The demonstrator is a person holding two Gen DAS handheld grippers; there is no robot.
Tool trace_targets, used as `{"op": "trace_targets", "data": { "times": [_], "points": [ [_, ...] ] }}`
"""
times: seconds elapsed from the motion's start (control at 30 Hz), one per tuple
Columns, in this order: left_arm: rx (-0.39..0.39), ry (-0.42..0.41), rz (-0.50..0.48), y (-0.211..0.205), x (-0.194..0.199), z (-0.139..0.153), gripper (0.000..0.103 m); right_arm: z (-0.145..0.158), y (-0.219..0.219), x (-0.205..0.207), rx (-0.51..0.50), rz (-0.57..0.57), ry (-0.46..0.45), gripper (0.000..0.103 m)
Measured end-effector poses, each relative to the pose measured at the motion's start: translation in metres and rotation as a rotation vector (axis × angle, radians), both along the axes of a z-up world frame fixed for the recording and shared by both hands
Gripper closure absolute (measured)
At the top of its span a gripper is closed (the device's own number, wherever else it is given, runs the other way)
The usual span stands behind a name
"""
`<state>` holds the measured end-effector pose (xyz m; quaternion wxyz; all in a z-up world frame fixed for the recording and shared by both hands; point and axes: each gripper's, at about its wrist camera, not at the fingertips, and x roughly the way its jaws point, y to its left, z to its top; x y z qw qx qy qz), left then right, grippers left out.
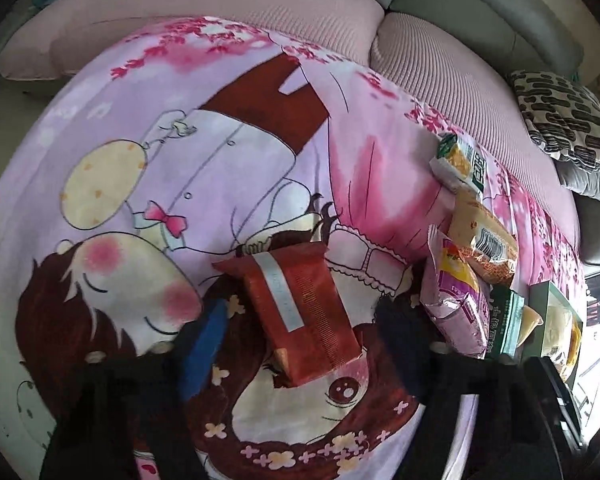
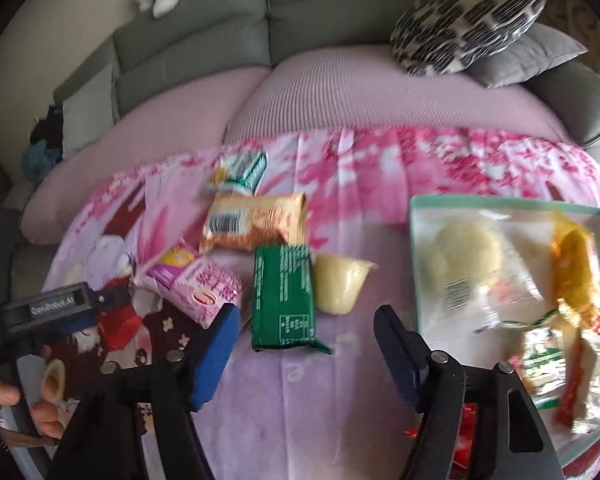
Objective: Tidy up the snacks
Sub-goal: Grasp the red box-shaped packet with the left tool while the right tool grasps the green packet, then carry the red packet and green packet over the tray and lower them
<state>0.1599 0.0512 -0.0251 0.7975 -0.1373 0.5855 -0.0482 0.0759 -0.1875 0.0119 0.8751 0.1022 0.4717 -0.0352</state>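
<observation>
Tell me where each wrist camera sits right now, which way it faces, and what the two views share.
Left wrist: on the left gripper, angled steeply down at the red packet between its jaws on the cartoon blanket; only its fingers show.
Right wrist: on the right gripper, angled down at the green packet and the tray; its fingers and the person's left hand show.
Shared: blanket, purple packet, orange packet, patterned cushion.

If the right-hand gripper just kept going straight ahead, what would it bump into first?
Probably the green packet: it lies just ahead of the open right gripper, nearer its left finger. The pale pudding cup sits just beyond. Depth is hard to judge.
</observation>
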Motion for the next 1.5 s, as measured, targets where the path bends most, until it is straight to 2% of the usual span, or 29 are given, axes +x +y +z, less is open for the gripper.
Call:
{"op": "trace_targets", "data": {
  "times": [0.13, 0.27, 0.37, 0.5, 0.6, 1.03, 1.3, 1.5],
  "points": [
    [0.023, 0.011, -0.018, -0.007, 0.002, -0.005, 0.038, -0.01, 0.008, 0.01, -0.003, 0.022, 0.022, 0.033],
    [0.057, 0.002, -0.037, -0.015, 0.003, -0.006, 0.042, -0.017, 0.011, 0.017, -0.01, 0.025, 0.043, 0.039],
    [0.099, -0.003, -0.04, -0.018, 0.003, -0.007, 0.051, -0.018, 0.013, 0.022, -0.028, 0.025, 0.047, 0.041],
    [0.134, -0.015, -0.057, -0.026, 0.005, -0.008, 0.055, -0.025, 0.013, 0.027, -0.021, 0.028, 0.076, 0.054],
    [0.144, -0.028, -0.081, -0.034, 0.006, -0.008, 0.062, -0.031, 0.014, 0.029, -0.008, 0.036, 0.093, 0.058],
    [0.129, -0.06, -0.086, -0.042, 0.001, 0.0, 0.062, -0.022, 0.015, 0.014, 0.004, 0.037, 0.068, 0.061],
    [0.134, -0.128, -0.087, -0.044, -0.007, 0.029, 0.062, 0.004, 0.004, -0.006, 0.045, 0.017, 0.022, 0.061],
    [0.114, -0.186, -0.14, -0.063, -0.017, 0.055, 0.062, 0.025, -0.014, -0.022, 0.054, -0.021, -0.008, 0.061]
  ]
}}
